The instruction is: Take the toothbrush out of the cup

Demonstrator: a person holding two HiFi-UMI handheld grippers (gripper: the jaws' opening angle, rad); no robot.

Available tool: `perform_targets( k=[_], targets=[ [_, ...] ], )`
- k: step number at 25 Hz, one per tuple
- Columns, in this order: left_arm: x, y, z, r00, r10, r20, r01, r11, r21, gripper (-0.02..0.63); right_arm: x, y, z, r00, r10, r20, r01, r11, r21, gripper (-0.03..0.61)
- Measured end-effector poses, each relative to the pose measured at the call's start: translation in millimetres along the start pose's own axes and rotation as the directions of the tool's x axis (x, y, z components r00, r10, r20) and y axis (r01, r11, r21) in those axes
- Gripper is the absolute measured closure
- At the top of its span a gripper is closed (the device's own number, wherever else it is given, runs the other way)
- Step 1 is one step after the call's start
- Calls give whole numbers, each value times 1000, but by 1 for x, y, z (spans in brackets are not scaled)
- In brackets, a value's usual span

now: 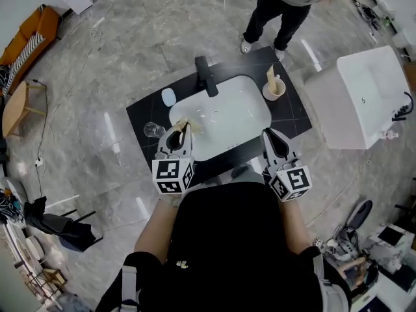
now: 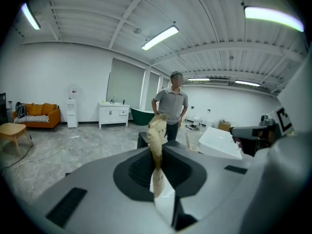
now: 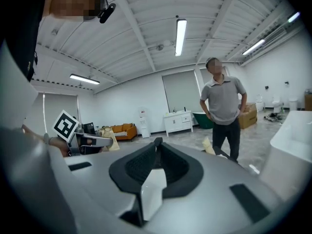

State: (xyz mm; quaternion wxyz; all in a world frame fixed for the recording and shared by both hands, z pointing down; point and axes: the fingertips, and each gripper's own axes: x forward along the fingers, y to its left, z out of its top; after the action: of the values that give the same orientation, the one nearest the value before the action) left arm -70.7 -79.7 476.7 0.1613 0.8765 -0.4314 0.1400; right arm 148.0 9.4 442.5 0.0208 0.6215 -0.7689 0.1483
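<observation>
A round beige cup stands at the back right of the black counter, with a beige stick-like thing upright in it. The cup also shows small in the left gripper view, and the cup again in the right gripper view. My left gripper is over the basin's left rim, shut on a flat beige toothbrush-like piece that sticks up past its tips. My right gripper is at the basin's front right corner, shut and empty, well short of the cup.
A white basin fills the counter's middle, with a black tap behind it. A clear glass and a pale oval object sit on the left side. A person stands behind the counter. A white fixture stands at right.
</observation>
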Motion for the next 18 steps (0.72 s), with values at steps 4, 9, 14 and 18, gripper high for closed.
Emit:
perform_targets(
  k=[4, 9, 14, 18],
  targets=[
    [5, -19, -10, 997, -78, -19, 78, 997, 19, 571, -12, -9, -9, 997, -73, -2, 73, 997, 3, 528],
    [15, -36, -19, 991, -128, -43, 129, 991, 26, 571, -18, -31, -15, 990, -143, -13, 143, 990, -3, 528],
    [23, -43, -23, 991, -115, -69, 117, 993, 18, 571, -16, -60, -20, 987, -156, -33, 156, 988, 2, 528],
    [30, -46, -23, 993, -75, -87, 76, 997, 14, 571, -3, -85, -23, 989, -135, -58, 135, 991, -9, 528]
  ],
)
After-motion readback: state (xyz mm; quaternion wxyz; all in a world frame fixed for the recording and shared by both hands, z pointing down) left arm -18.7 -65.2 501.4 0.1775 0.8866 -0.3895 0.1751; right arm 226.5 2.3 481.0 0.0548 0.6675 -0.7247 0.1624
